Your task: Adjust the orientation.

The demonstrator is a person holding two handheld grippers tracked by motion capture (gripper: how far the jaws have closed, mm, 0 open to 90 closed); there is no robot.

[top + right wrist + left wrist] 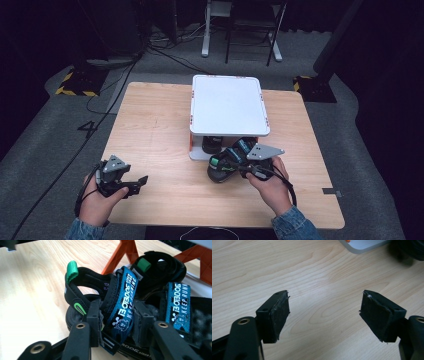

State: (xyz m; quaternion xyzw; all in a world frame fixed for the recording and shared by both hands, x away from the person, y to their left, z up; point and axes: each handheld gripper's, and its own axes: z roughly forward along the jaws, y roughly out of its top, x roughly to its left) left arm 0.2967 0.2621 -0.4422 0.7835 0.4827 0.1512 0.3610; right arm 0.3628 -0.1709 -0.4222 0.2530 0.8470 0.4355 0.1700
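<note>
Sandal [100, 315] clamped at blue strap [125, 302] by right gripper [117, 322]; pads pressed on both sides of strap, jaws fairly narrow. Seen from high view at 5 o'clock of table [155, 130], sandal [223, 167] just in front of rack [227, 105], toe end toward 8 o'clock, touching or barely above wood, cannot tell which. Second sandal [160, 272] lying behind first, under rack, between orange legs [126, 252]; green heel tabs [72, 271] on both. Right hand [272, 185] wrapped round gripper body, grey plate on top.

Left gripper [324, 312] held wide open, nothing between pads, bare wood beneath. From high view at 8 o'clock of table, left gripper [140, 182] near front edge, well apart from sandal, jaws pointed toward 3 o'clock. Left hand [97, 202] round its body, cable trailing off edge.
</note>
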